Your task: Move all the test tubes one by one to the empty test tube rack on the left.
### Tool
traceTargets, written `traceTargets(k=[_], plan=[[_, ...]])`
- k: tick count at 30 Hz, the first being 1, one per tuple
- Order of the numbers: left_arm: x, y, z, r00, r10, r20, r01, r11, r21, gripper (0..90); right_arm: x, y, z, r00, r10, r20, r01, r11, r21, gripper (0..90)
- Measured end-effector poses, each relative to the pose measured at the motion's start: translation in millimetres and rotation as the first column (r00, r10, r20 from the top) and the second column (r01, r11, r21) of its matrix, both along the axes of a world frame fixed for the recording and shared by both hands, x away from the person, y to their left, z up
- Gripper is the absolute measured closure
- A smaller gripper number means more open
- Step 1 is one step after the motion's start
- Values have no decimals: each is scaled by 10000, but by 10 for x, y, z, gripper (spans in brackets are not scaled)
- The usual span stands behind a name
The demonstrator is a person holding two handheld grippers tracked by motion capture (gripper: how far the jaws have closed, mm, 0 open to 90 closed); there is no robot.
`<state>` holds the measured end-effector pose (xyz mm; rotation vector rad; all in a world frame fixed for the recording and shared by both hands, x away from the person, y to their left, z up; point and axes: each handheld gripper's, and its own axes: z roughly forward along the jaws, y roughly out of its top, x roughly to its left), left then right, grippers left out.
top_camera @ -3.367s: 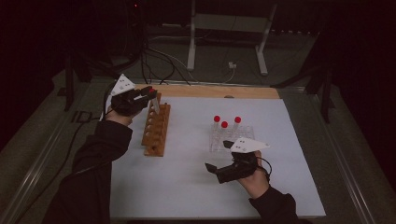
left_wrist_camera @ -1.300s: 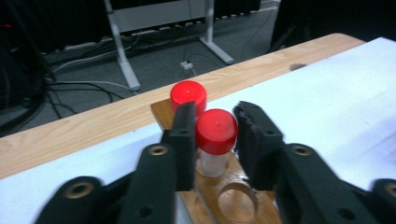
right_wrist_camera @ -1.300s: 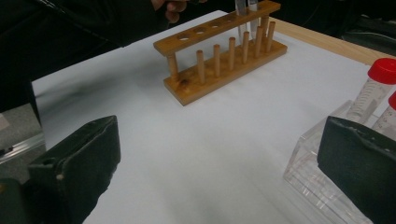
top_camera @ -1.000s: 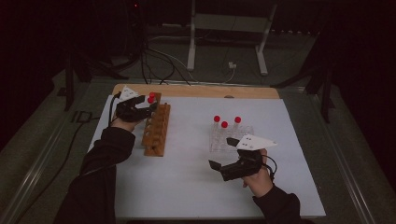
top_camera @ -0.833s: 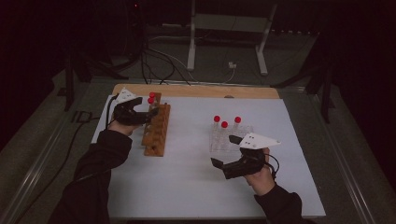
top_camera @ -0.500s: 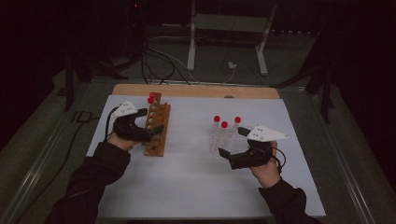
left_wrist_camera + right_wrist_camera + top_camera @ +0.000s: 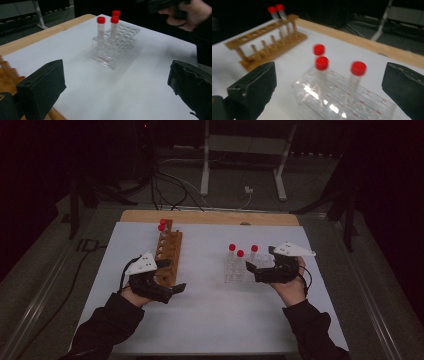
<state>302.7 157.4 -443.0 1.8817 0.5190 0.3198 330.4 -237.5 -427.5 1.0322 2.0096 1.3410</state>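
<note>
Tubes [image 7: 240, 254] with red caps are standing upright in a clear rack [image 7: 239, 270], right of the worktop's middle, three of them. The right gripper [image 7: 254, 270] is hovering just beside the rack, jaws wide apart and empty. The left gripper [image 7: 175, 287] is gaping empty near the wooden rack [image 7: 169, 254], with bare white worktop [image 7: 215, 320] toward the near edge.

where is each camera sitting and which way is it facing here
High view: fixed above the person's side, looking forward and down on the table; both forearms, left gripper and right gripper show.
Left gripper view: rides the left gripper, looking between its open jaws at the clear rack; the other hand shows.
Right gripper view: rides the right gripper, facing the clear rack and the wooden rack between open jaws.
Shared: all three show the clear rack's three red-capped tubes.
</note>
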Motion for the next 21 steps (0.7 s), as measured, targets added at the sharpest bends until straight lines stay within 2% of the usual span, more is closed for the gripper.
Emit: traceTargets(k=[2,4,7,11,15,17,21], plan=[[-33,-27,-25,9999,-115,31,114,9999,61,19,53,-11,-48,9996,-266,-59,265,9995,-169,58],[-56,-44,-50,9998,-188,-2,188,9998,49,20,115,-27,-102,9987,-468,-196,463,9987,-212,65],[-70,-49,-85,9996,-283,-83,283,9996,1,19,190,-34,-182,9967,-719,-380,703,9967,-413,132],[-77,-44,-132,9994,-295,-155,296,9995,52,20,278,-33,-276,9937,-883,-696,842,9947,-594,177],[-78,-45,-150,9995,-263,-178,265,9996,71,19,352,-26,-337,9908,-1034,-872,961,9918,-838,286],[-80,-49,-150,9994,-309,-175,310,9995,71,19,380,-16,-362,9911,-1059,-803,969,9893,-1088,339],[-87,-60,-155,9993,-338,-158,340,9994,119,19,465,0,-405,9885,-1104,-1031,984,9885,-1148,460]])
